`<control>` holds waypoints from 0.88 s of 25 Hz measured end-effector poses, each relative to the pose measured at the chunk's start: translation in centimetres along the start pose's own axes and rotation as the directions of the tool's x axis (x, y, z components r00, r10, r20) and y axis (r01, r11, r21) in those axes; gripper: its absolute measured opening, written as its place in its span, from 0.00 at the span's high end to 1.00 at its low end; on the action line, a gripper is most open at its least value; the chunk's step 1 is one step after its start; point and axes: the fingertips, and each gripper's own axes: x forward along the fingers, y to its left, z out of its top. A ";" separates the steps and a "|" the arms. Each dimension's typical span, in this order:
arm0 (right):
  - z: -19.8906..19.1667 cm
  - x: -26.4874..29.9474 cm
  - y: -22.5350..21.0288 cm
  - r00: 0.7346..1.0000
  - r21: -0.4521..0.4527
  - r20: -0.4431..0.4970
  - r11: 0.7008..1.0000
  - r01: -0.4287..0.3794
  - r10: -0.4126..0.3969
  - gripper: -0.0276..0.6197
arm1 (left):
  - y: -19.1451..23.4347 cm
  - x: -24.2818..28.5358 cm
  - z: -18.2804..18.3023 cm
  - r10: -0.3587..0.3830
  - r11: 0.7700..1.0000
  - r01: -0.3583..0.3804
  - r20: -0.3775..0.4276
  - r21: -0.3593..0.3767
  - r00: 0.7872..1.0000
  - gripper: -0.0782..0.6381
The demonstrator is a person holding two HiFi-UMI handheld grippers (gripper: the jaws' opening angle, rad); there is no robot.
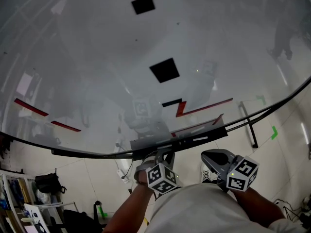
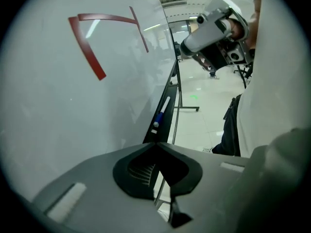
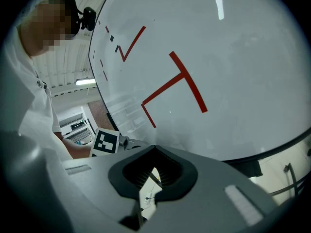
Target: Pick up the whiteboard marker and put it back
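Left hand-held gripper [image 2: 156, 145], pressed together and empty, faces along the tray [image 2: 171, 81]; the whiteboard marker [image 2: 161, 112] lies lengthwise ahead. Right hand-held gripper [image 3: 154, 148] is closed too.

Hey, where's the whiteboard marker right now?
In the left gripper view, the whiteboard marker lies on the tray along the whiteboard's bottom edge, ahead of the left tool.

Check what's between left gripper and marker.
Nothing. In the left gripper view, only a short bare stretch of tray separates the shut left gripper from the marker.
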 end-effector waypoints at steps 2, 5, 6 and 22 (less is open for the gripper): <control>0.0 0.2 0.1 1.000 -0.002 -0.002 1.000 -0.005 0.005 0.95 | -0.2 -0.2 0.1 -0.014 0.999 0.015 0.015 -0.040 1.000 0.87; 0.0 0.3 0.2 1.000 -0.004 -0.005 1.000 -0.011 0.011 0.95 | -0.1 -0.7 0.3 -0.016 0.997 0.019 0.038 -0.081 0.999 0.87; 0.0 0.4 0.3 1.000 -0.004 -0.005 1.000 -0.012 0.012 0.95 | 0.0 -0.9 0.6 -0.023 0.993 0.030 0.063 -0.112 0.998 0.87; 0.0 0.4 0.5 1.000 -0.012 -0.016 1.000 -0.019 0.018 0.95 | 0.4 -6.2 5.0 -0.073 0.810 0.328 0.472 -0.486 0.879 0.87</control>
